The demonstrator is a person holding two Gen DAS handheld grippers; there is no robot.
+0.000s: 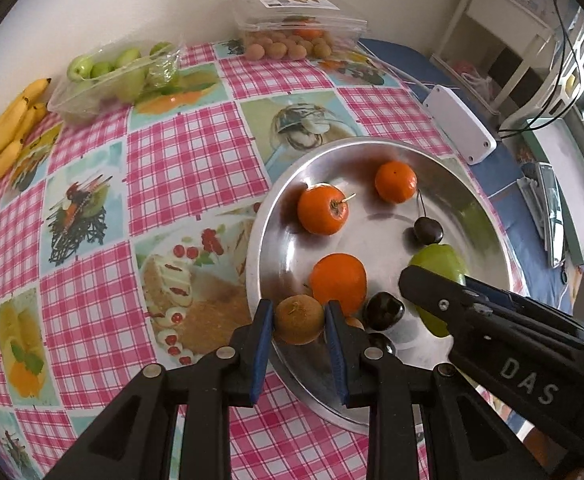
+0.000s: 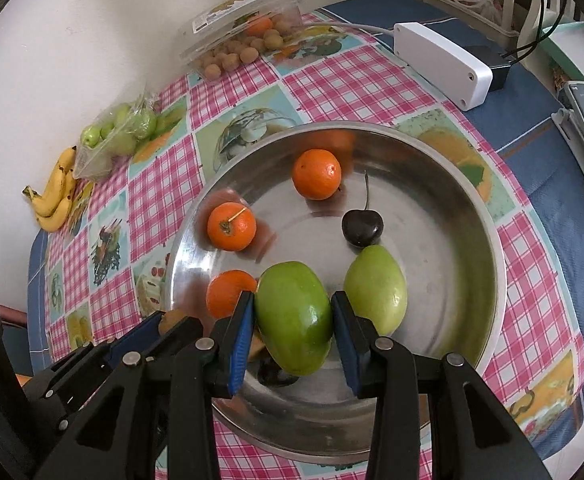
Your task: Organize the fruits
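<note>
My left gripper (image 1: pixel 299 312) is shut on a small brown round fruit (image 1: pixel 299 320), held just above the near rim of a steel bowl (image 1: pixel 355 142). The bowl holds three tangerines (image 1: pixel 323 209), dark cherries (image 1: pixel 427 231) and green fruits. My right gripper (image 2: pixel 293 300) is shut on a green mango-like fruit (image 2: pixel 293 320) low inside the bowl (image 2: pixel 371 126). A second green fruit (image 2: pixel 375 288) lies right beside it and a stemmed cherry (image 2: pixel 361 226) just beyond. In the left wrist view the right gripper's black finger (image 1: pixel 431 288) crosses over that green fruit.
A pink checked cloth (image 1: pixel 180 160) covers the table. Along the wall lie bananas (image 1: pixel 8 132), a plastic tray of green fruits (image 1: pixel 112 76) and an open clamshell of small brown fruits (image 1: pixel 292 36). A white box (image 1: pixel 459 124) with a cable sits behind the bowl.
</note>
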